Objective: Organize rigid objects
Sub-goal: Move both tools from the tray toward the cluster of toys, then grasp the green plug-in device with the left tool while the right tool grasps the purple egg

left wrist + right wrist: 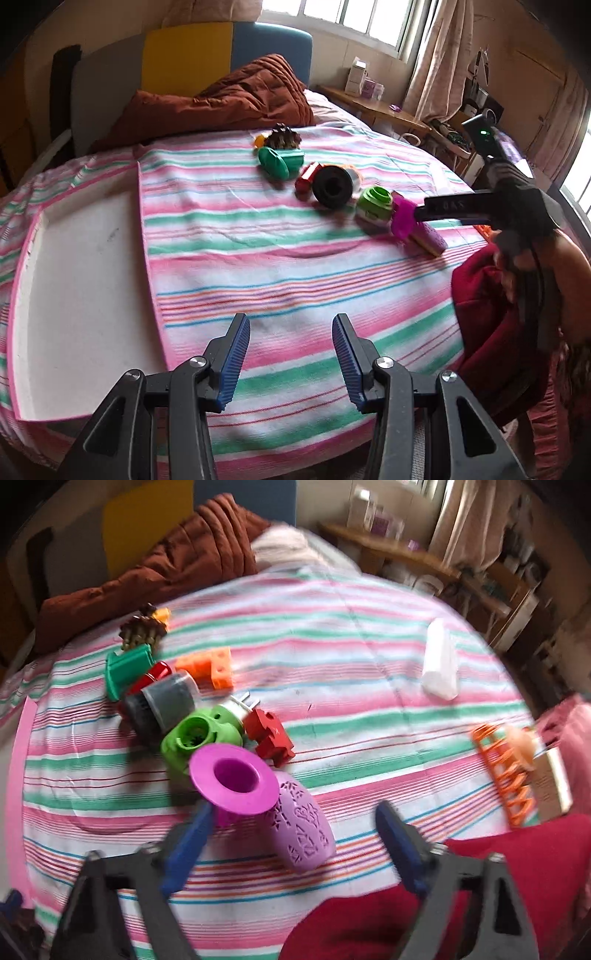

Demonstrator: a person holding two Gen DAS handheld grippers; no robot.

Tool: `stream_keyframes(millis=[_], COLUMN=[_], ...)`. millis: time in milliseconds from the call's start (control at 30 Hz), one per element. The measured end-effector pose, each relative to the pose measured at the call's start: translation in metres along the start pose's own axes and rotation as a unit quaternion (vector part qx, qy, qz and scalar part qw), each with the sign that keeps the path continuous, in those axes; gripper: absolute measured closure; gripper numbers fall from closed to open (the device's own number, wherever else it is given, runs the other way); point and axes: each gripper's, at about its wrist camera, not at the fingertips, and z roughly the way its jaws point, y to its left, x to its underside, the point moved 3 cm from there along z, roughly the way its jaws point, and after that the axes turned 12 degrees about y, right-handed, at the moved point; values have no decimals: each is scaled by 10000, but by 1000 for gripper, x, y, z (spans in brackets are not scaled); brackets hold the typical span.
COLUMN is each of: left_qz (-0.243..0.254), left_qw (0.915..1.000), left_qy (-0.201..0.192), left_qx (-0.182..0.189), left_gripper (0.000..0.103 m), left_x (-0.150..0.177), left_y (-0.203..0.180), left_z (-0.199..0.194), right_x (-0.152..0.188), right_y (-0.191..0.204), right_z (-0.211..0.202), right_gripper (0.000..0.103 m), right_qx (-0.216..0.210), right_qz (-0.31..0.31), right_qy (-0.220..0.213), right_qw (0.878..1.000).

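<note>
Left gripper [291,360] jaws apart, empty, waiting by white tray [74,280]. Right gripper [291,853] jaws apart around lilac vase [301,830] on striped blanket [351,672], lining up grasp. Toy cluster [177,698] beyond.

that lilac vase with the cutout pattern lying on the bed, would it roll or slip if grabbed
The lilac vase lies on its rounded side, so a nudge probably rolls it. Its cutout walls look stiff, likely light. The flared magenta rim might stop a slip.

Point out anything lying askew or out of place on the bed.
The purple vase lies tipped on its side beside the toy pile. A white block and an orange rack sit stray, apart from the pile.
</note>
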Motion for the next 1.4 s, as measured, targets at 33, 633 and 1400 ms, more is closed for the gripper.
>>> stream_keyframes(millis=[33,633,1400], left_qz=[-12,89,1282], left_qw=[10000,9999,9909], left_qy=[33,101,354], left_qx=[36,41,-227], left_gripper=[56,56,48], left_x=[1,-12,-127], left_y=[0,-14,-112], left_z=[1,12,116], right_x=[-3,-8,-26], right_y=[-4,-27,-64], right_z=[6,27,18], right_gripper=[33,59,59], right_qx=[-172,-1271,-1869], right_qz=[80,532,1451], right_qy=[161,648,-79], right_qw=[9997,9883,9716])
